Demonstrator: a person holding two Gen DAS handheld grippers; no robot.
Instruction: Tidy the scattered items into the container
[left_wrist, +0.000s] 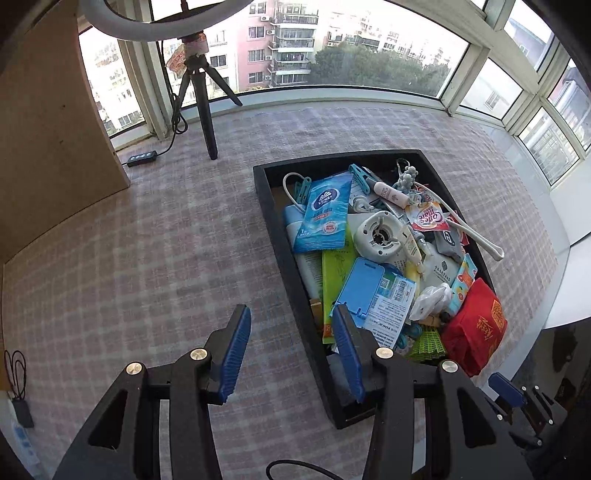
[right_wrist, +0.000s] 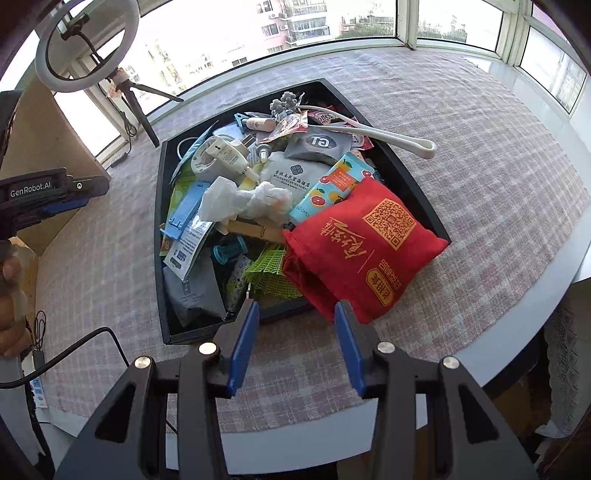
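Nearest the cameras: both grippers, above the checked tablecloth (left_wrist: 147, 240).
Left gripper (left_wrist: 291, 350): jaws spread, nothing between the pads; hangs over the near-left rim of the tray.
Right gripper (right_wrist: 293, 338): jaws spread, empty; at the tray's near edge.
Black tray (right_wrist: 159, 206): mid-table, piled full.
Red pouch (right_wrist: 365, 243): overhangs the tray's near-right corner.
White shoehorn (right_wrist: 388, 134): projects past the far-right rim.
Far edge: ring light tripod (left_wrist: 201, 99).

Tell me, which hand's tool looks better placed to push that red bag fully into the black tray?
Probably the right. Its open, empty tool hangs just in front of the red bag, which spills over the black tray's near rim. The left tool, also open and empty, straddles the tray's opposite wall, farther from the bag.
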